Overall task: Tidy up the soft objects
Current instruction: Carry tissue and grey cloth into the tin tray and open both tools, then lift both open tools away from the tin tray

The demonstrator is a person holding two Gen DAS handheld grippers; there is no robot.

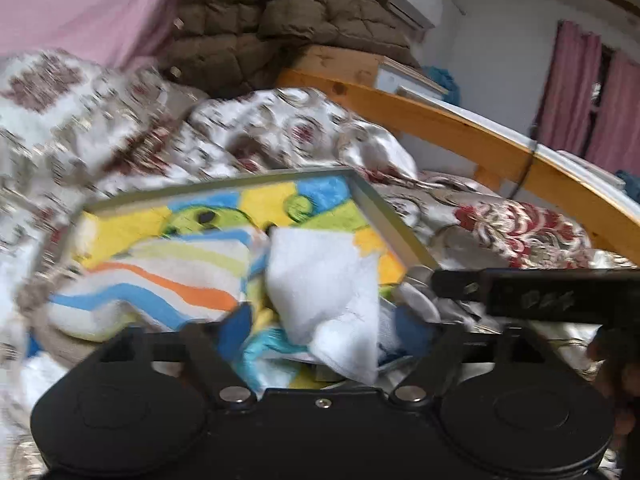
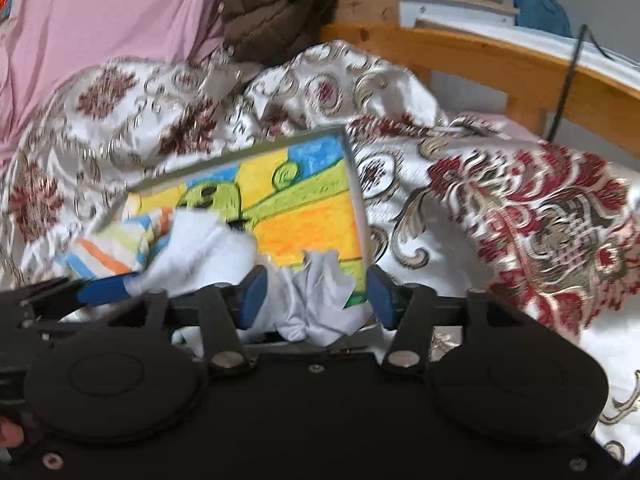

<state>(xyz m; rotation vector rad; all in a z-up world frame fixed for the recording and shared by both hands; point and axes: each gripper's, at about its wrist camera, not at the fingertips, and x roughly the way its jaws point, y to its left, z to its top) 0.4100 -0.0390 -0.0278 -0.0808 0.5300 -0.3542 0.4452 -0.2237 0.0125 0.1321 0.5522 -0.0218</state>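
Inside tray (image 1: 394, 222): striped towel (image 1: 160, 280), white cloth (image 1: 328, 288); both hand-held grippers (image 1: 316, 332) (image 2: 316, 296) spread, ungripped.

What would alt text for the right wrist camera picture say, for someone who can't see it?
The right gripper, jaws apart, straddles a crumpled white cloth at the near edge of a grey tray lined with a bright yellow, green and blue cartoon towel. A striped towel and a white towel lie at its left, all on a rumpled floral bedspread.
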